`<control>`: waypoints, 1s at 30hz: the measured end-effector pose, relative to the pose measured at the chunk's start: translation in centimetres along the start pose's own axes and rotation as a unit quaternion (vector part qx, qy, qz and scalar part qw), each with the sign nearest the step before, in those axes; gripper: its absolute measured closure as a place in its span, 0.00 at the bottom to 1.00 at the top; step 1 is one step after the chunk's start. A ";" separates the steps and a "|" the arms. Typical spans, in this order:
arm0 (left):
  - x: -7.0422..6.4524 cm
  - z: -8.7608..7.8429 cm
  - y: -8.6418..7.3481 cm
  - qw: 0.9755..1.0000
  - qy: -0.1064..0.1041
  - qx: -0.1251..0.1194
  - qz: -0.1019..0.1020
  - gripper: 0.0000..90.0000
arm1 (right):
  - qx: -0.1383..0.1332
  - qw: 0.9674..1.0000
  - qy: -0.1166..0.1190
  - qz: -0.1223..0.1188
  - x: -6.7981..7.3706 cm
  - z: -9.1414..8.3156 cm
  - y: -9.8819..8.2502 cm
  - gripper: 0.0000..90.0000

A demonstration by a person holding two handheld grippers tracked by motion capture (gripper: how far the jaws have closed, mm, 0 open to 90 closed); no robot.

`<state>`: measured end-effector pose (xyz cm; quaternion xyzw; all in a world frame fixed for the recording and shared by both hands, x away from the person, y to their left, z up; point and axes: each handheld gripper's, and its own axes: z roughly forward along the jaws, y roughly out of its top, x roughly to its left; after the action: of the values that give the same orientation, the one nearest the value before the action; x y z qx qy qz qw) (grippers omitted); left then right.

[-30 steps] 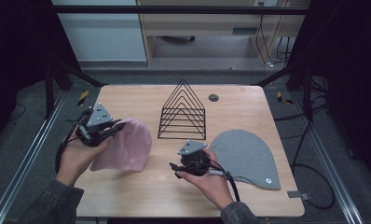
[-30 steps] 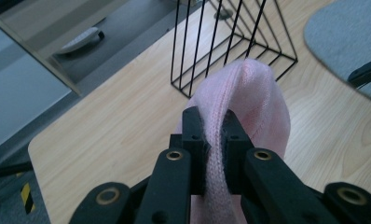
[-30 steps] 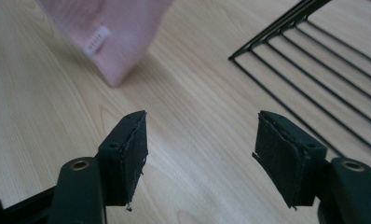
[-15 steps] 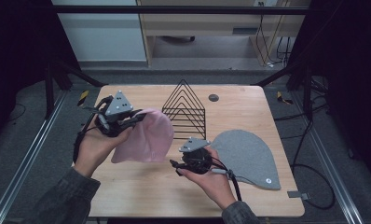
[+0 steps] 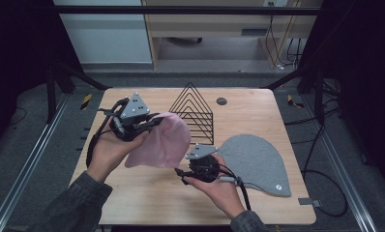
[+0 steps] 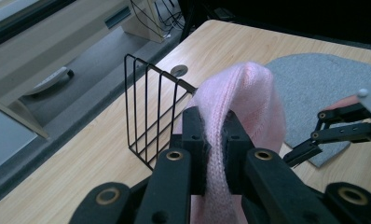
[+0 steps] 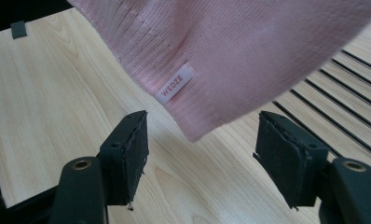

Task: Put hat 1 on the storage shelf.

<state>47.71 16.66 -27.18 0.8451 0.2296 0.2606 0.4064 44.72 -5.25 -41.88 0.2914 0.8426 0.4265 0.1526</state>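
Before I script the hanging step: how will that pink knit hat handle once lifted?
Probably floppy: the pink hat drapes limp from the left gripper, pinched by one fold. Likely light. The knit looks grippy, so slipping seems unlikely, but its loose hem may swing.

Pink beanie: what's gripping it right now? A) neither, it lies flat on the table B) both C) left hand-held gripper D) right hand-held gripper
C: the left hand-held gripper has its jaws pinched on a fold of the pink beanie, while the right hand-held gripper stands open beneath the hanging edge, not touching it.
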 end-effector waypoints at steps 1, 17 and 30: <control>0.0 0.0 0.0 1.000 0.000 0.000 0.000 0.92 | 0.000 1.000 0.000 0.000 0.0 0.0 0.0 0.38; 0.3 -0.4 0.2 0.999 -0.017 -0.018 -0.022 0.92 | -0.009 1.000 0.015 0.020 -1.1 1.9 0.1 0.82; 2.6 0.0 1.4 0.997 -0.044 -0.036 -0.057 0.91 | -0.001 1.000 0.012 -0.012 -3.4 -2.4 2.1 0.93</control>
<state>49.93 17.38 -25.38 0.8262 0.2495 0.2075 0.4605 46.91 -7.85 -38.74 0.2757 0.8472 0.4293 0.1479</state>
